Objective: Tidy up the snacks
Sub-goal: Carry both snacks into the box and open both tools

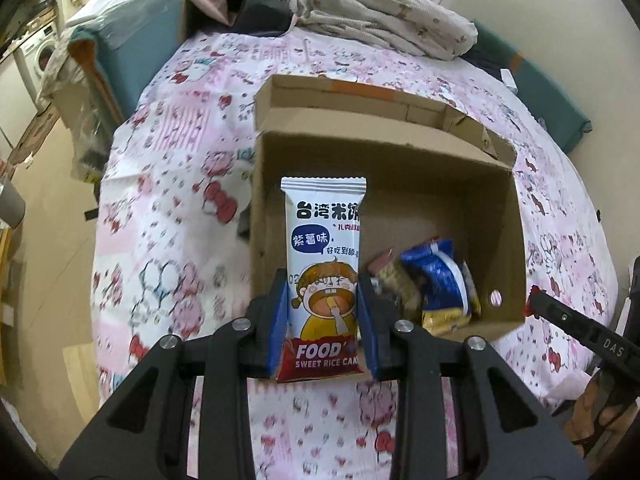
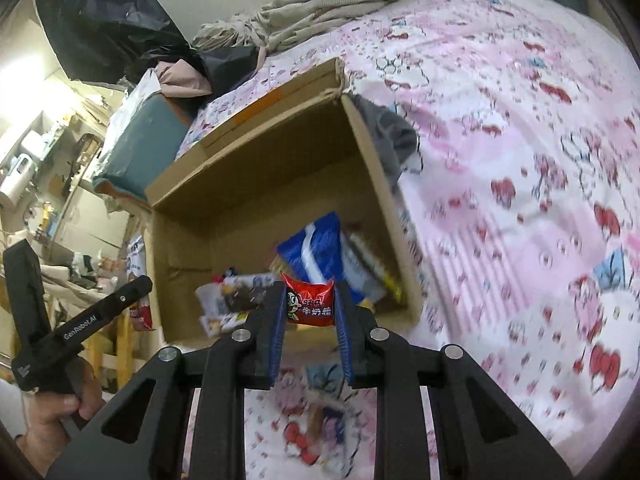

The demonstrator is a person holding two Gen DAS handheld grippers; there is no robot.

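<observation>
My left gripper [image 1: 323,280] is shut on a white sweet rice cake packet [image 1: 325,248] with a cartoon child on it, held upright in front of the near left side of an open cardboard box [image 1: 400,152]. My right gripper [image 2: 310,288] is shut on a small red snack packet [image 2: 310,300], held just above the box's near edge [image 2: 400,240]. Inside the box lie several snacks, among them a blue bag [image 1: 440,276] that also shows in the right wrist view [image 2: 316,248]. The box stands on a pink Hello Kitty bedsheet [image 1: 180,200].
Crumpled bedding [image 1: 380,12] lies at the bed's far end. A teal cushion [image 1: 132,52] is at the bed's left edge. More snack packets [image 2: 320,420] lie on the sheet below my right gripper. The other gripper shows at the frame edge [image 2: 80,320].
</observation>
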